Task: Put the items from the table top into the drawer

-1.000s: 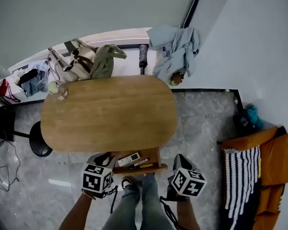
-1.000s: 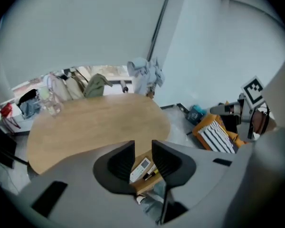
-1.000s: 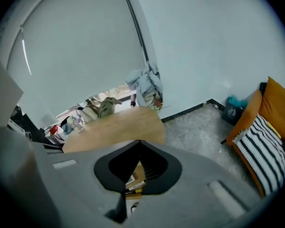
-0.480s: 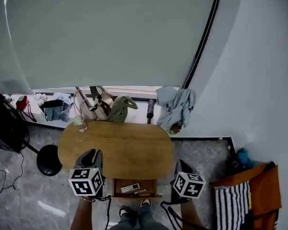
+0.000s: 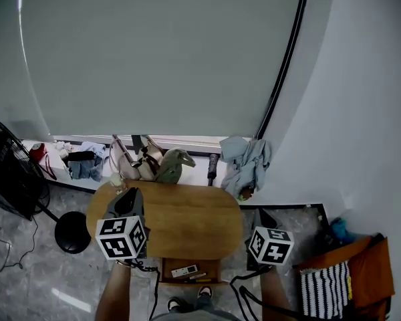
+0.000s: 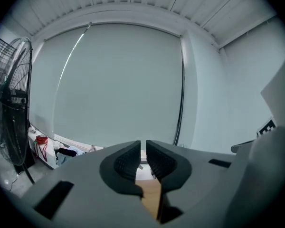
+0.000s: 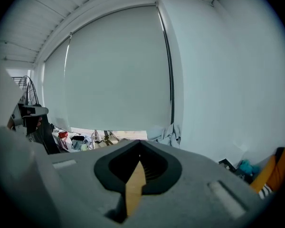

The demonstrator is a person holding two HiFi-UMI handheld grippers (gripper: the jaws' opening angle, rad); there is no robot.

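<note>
Two empty grippers ride high, left gripper [image 5: 125, 198] just closing to a slit, right gripper [image 5: 263, 217] pressed together, remote [image 5: 184, 271] lying in the open drawer [image 5: 214, 266], so that small jar [image 5: 115, 179] on the table [image 5: 180, 223] could get forgotten.

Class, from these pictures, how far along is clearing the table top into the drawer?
Done: a white remote and what look like pens lie in the open drawer. In hand: nothing; the left tool, whose jaws have just been closing to a slit, and the shut right tool are both empty. Left: a small pale item at the far left corner of the table.
</note>
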